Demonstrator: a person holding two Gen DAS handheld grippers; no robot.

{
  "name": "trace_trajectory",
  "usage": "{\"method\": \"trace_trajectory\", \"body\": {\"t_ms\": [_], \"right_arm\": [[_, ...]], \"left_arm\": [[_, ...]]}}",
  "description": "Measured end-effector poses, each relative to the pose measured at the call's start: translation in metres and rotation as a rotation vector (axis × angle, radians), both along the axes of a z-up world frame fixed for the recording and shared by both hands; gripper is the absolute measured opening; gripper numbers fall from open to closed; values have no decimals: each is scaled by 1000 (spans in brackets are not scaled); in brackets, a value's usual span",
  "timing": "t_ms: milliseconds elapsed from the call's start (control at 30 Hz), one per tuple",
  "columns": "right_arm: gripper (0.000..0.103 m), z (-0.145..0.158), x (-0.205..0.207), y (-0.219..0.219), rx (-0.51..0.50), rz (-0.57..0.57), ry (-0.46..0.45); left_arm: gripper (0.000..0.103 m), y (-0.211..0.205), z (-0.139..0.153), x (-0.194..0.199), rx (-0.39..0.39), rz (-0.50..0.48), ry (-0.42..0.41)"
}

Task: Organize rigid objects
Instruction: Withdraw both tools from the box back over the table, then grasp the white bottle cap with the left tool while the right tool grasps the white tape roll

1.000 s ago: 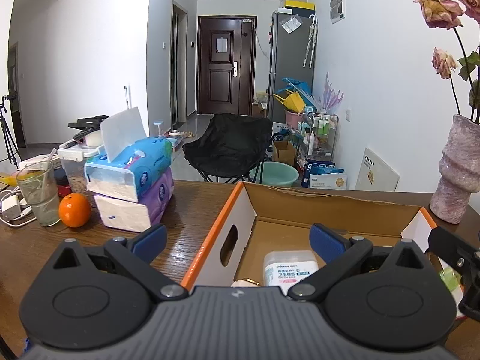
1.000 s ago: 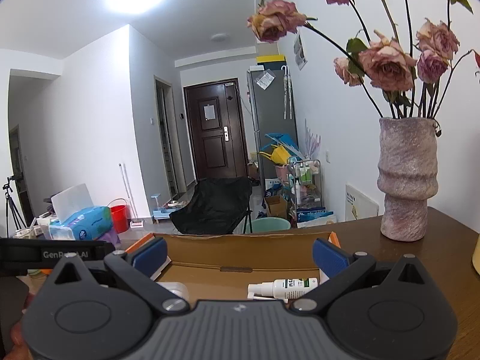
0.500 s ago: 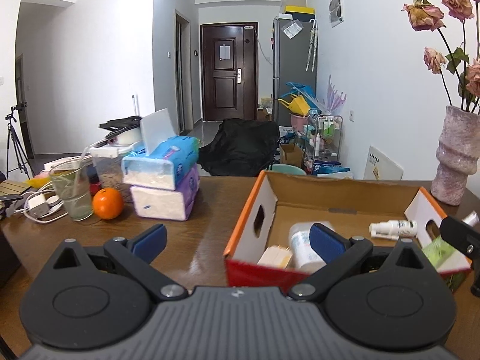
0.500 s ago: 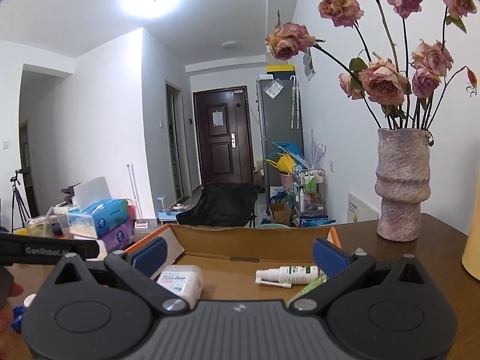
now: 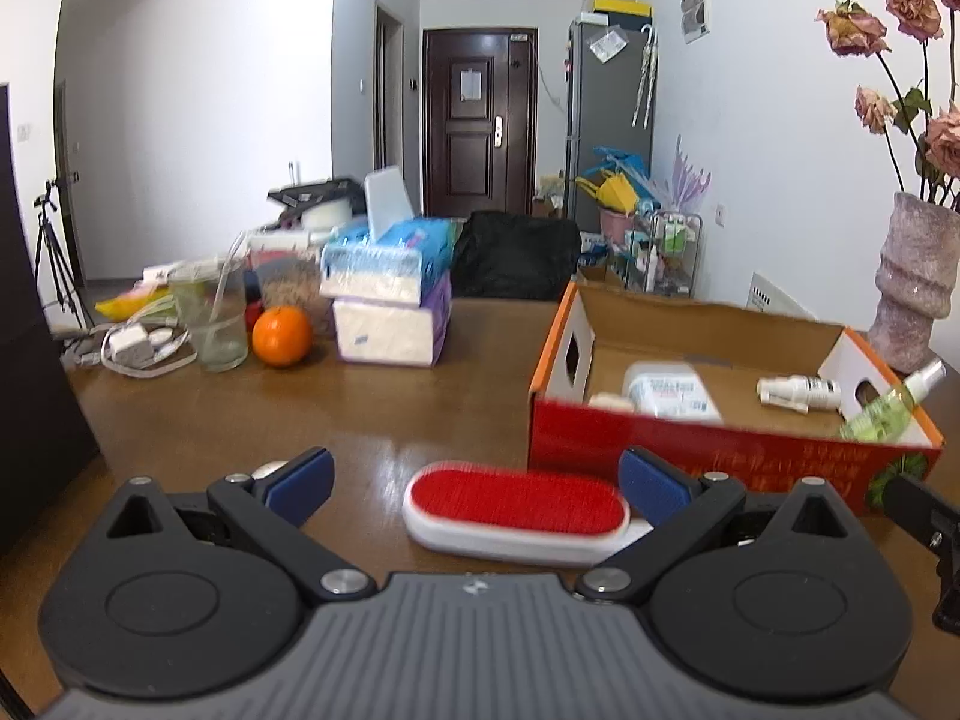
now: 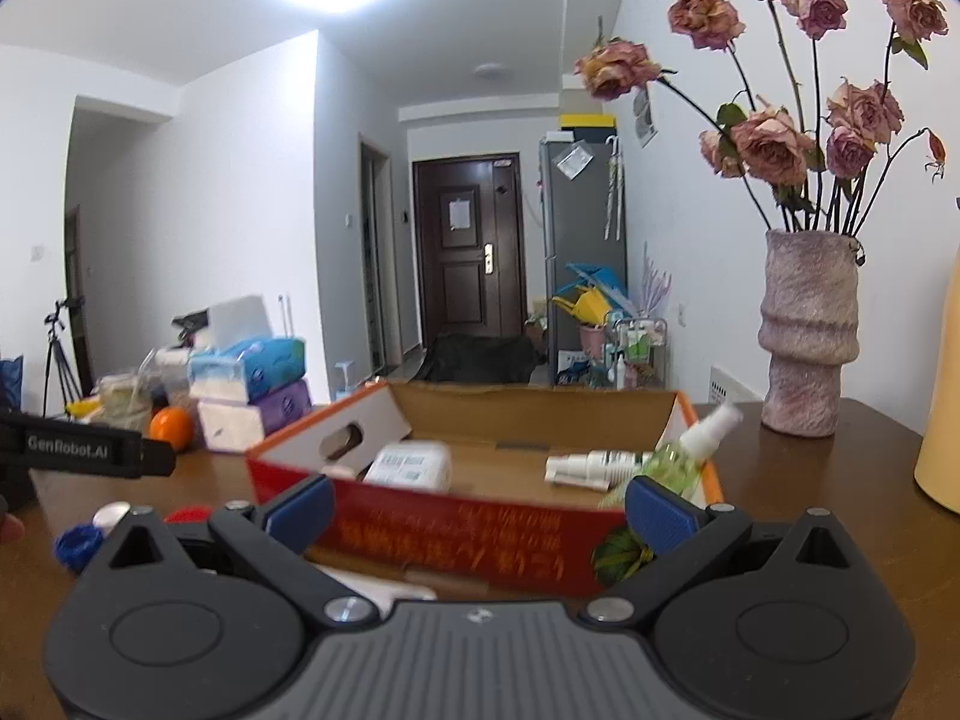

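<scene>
Some things already lie in the box (image 5: 708, 438): a tub (image 5: 669, 390), a white bottle (image 5: 798, 387) and a green spray bottle (image 5: 888, 405). The red brush (image 5: 516, 510) sits on the table (image 5: 420, 408), waiting between the wide-open left gripper (image 5: 474, 483). The right gripper (image 6: 477, 510) is open too, holding nothing. Some small blurry bits, maybe caps (image 6: 78, 546), are left out.

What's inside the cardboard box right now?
In the cardboard box: a white tub, a white spray bottle lying flat, and a green spray bottle leaning in the right corner. The front wall hides the floor nearest us.
</scene>
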State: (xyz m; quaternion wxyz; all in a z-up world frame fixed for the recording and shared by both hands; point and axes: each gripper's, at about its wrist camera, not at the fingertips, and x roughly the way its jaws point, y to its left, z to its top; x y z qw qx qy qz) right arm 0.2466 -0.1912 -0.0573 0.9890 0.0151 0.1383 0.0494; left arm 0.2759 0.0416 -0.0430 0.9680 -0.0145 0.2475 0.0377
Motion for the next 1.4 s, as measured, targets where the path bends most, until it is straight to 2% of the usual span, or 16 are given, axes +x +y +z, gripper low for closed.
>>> {"method": "trace_trajectory", "body": {"t_ms": [267,367,567,800,1067,1200,1267,1400], "right_arm": [[103,-20,-19,14,-35,31,68],[103,-27,-24,19,-52,32,89],[103,-33,-27,27,-83,21,109],[103,-35,-25,23,-73,-21,126],[103,-36,-23,21,-61,-20,137],[103,-36,-23,20,-55,-22,141],[103,-36,-22,20,-54,-21,142],[103,-37,-22,20,-52,-21,145]], "left_arm": [[103,6,-23,-24,17,-4,60],[103,13,-29,-30,0,-2,81],[103,9,-39,-34,2,-42,105],[103,-12,-57,-28,55,-132,160],[103,-27,-67,-25,98,-162,153],[102,-33,-70,-20,134,-142,154],[98,-34,-71,-18,130,-147,158],[56,-37,-73,-17,111,-207,183]]}}
